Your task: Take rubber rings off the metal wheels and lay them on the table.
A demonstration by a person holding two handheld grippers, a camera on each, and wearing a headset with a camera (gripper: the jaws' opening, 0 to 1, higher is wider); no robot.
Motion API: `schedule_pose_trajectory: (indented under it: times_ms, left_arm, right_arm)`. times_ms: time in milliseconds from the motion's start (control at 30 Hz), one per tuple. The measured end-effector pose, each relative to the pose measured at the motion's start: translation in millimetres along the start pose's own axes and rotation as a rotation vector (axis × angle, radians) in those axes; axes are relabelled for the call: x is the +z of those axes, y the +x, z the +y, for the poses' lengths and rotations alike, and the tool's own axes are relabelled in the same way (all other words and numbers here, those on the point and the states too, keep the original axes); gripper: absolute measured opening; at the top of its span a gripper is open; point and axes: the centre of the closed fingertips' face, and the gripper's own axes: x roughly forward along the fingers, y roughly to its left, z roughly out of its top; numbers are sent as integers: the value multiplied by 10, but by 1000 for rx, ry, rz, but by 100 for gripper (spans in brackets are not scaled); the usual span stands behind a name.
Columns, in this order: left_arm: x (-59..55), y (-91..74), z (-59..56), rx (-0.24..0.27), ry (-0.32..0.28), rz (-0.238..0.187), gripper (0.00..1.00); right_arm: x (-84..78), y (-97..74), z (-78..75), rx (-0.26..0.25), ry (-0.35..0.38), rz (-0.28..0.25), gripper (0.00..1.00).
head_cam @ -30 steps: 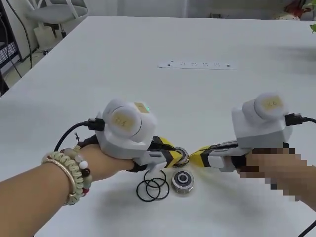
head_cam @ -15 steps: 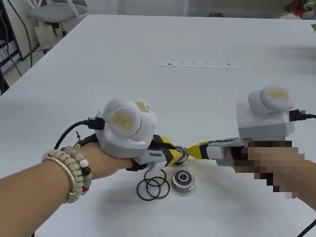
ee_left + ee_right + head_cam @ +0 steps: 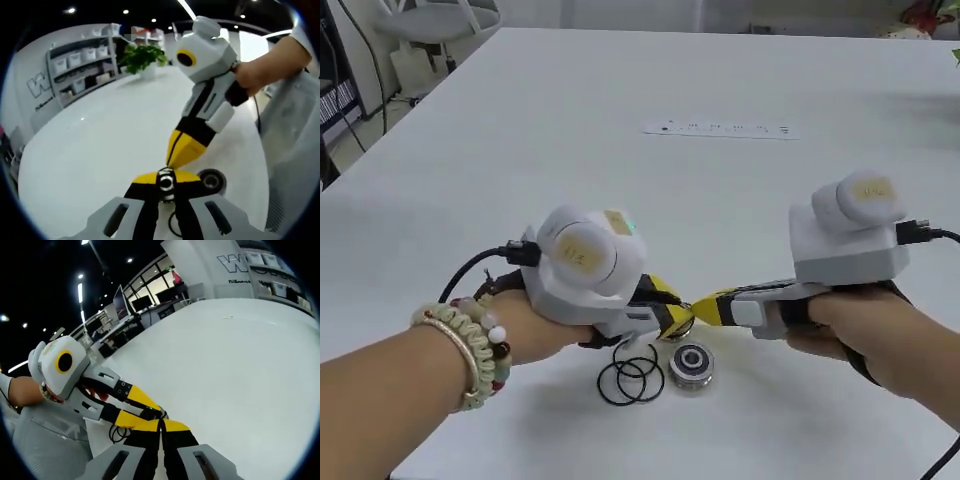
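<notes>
Presumably any rubber ring left on the held wheel [image 3: 166, 182] is light, soft and stretchy and grips its groove, so it wants pinching at the rim and peeling off sideways; it is too small to make out. Three thin black loose rings [image 3: 630, 376] overlap just left of the spare wheel [image 3: 691, 365] lying on the table [image 3: 570, 150]. Just above that spare wheel the left gripper [image 3: 672, 320] clamps the held wheel, and the right gripper [image 3: 705, 310] has its jaws pressed together at the wheel's edge.
</notes>
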Motion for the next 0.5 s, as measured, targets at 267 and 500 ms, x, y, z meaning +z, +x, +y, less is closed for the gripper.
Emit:
schedule_pose_trajectory:
  times_ms: [267, 500]
  left_arm:
    - [-14, -38, 4, -4, -12, 11, 14]
    - [-26, -31, 4, -1, -27, 16, 14]
  right_arm:
    - [2, -24, -109, -30, 17, -11, 0]
    - [7, -46, -106, -19, 62, -24, 0]
